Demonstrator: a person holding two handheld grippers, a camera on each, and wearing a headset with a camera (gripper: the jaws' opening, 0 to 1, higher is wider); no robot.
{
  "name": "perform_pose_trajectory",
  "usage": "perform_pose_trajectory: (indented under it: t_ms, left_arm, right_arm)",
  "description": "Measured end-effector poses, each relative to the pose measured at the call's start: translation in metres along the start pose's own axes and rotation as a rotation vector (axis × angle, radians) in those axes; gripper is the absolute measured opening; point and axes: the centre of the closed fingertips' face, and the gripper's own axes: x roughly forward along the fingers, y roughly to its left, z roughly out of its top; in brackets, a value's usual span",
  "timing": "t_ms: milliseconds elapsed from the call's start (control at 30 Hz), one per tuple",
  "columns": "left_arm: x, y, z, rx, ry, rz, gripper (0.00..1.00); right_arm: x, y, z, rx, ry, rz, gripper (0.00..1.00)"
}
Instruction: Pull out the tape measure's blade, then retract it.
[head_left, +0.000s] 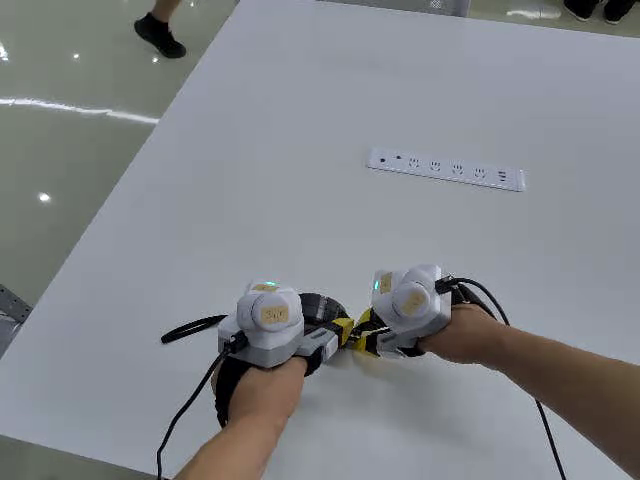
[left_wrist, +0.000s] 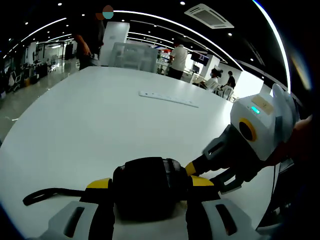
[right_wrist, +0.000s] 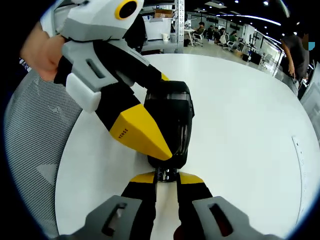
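A black tape measure (left_wrist: 147, 186) rests on the white table (head_left: 330, 200), near its front edge. My left gripper (left_wrist: 150, 184) is shut on its case, one yellow-tipped jaw on each side. From the case a black strap (head_left: 192, 329) trails left. My right gripper (right_wrist: 167, 176) sits against the case's end, its jaws shut on the blade's tip (right_wrist: 166, 173). No length of blade shows between case and tip. In the head view the tape measure (head_left: 325, 310) lies between the left gripper (head_left: 335, 335) and the right gripper (head_left: 362, 332).
A white power strip (head_left: 445, 168) lies on the table far ahead, to the right. Cables (head_left: 185, 420) run back from both grippers over the front edge. People stand and sit beyond the table's far side. A person's shoe (head_left: 160, 36) is on the floor at the left.
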Motion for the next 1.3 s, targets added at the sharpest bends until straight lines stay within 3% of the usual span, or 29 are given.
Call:
perform_pose_trajectory:
  t_ms: [1300]
  left_arm:
    - [0.0002, -0.0014, -0.0006, 0.014, 0.002, 0.019, 0.58]
  right_arm:
    - [0.0032, -0.0015, 0.0013, 0.051, 0.017, -0.039, 0.14]
